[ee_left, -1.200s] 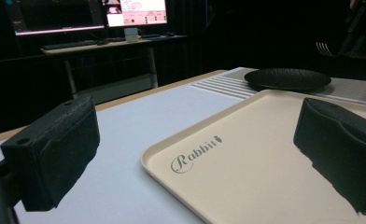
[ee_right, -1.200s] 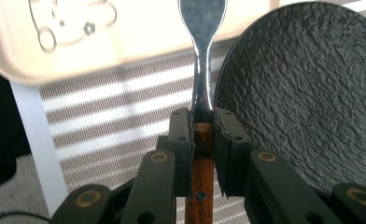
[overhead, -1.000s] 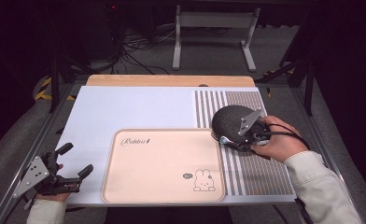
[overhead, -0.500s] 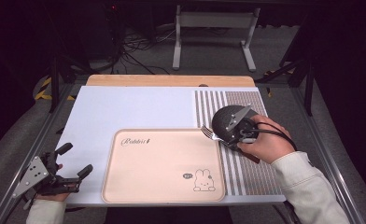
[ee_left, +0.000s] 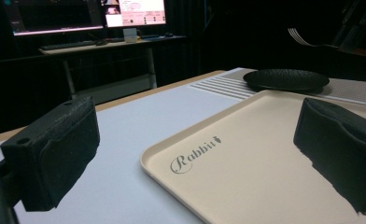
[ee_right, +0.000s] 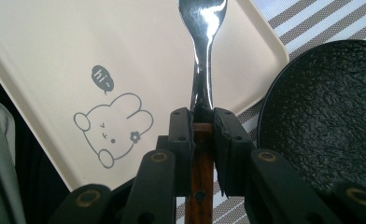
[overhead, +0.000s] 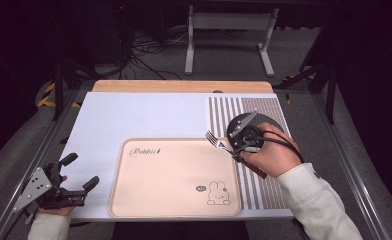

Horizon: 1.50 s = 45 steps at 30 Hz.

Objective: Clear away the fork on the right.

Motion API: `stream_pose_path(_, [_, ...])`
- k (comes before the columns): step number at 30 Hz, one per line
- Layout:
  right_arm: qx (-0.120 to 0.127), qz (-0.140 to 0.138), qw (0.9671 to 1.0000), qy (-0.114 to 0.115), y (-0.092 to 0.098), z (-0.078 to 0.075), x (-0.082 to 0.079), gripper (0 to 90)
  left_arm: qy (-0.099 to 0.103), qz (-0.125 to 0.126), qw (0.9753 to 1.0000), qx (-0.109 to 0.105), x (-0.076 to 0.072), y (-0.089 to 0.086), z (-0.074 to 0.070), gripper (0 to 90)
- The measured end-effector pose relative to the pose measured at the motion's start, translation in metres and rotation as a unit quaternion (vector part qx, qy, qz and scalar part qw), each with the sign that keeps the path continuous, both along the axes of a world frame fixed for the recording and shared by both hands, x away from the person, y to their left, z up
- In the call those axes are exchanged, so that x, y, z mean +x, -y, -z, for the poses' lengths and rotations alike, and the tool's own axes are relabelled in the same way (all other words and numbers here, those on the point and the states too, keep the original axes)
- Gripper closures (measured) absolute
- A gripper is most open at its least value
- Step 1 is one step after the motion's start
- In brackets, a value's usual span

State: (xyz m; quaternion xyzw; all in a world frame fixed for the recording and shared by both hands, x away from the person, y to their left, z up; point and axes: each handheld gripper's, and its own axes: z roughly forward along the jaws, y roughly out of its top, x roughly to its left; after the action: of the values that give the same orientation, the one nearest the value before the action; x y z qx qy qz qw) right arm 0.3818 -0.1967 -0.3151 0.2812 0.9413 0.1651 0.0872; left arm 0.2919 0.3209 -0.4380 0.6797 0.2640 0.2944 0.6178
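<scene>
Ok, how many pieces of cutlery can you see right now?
1: a fork clamped in the right gripper, tines over the beige tray's right edge, beside the black plate. The hand hides part of the mat, so another could be hidden.

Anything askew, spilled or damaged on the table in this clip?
Nothing stands out. The right tongs grip a fork above the beige tray's edge, the black plate looks intact beside it, and the left tongs are open near the tray's corner.

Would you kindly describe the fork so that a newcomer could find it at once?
Start at the beige rectangular tray with the rabbit drawing, then move to its far right corner. There the right tool holds a silver metal fork with a brown wooden handle, tines over the tray, beside the black round textured plate; it alone shines.
</scene>
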Motion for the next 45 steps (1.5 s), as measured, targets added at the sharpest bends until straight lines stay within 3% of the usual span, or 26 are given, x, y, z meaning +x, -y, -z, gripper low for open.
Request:
stream_pose_path(8, [0.005,0.026,0.9996,-0.014,-0.01,0.002,-0.001,78.7,0.002,0.0,1.0,0.0,0.0,0.0,0.0,0.8])
stream_pose_path(15, [0.008,0.071,0.9971,-0.026,-0.018,0.007,-0.001,78.7,0.001,0.002,1.0,0.001,0.0,-0.001,0.0,0.8])
stream_pose_path(29, [0.022,0.076,0.9958,-0.045,-0.031,0.016,0.0,78.7,0.002,0.0,1.0,-0.002,0.0,-0.001,-0.001,0.8])
stream_pose_path(45, [0.029,0.083,0.9942,-0.063,-0.043,0.041,-0.001,78.6,0.003,0.001,1.0,-0.001,0.0,-0.001,-0.001,0.8])
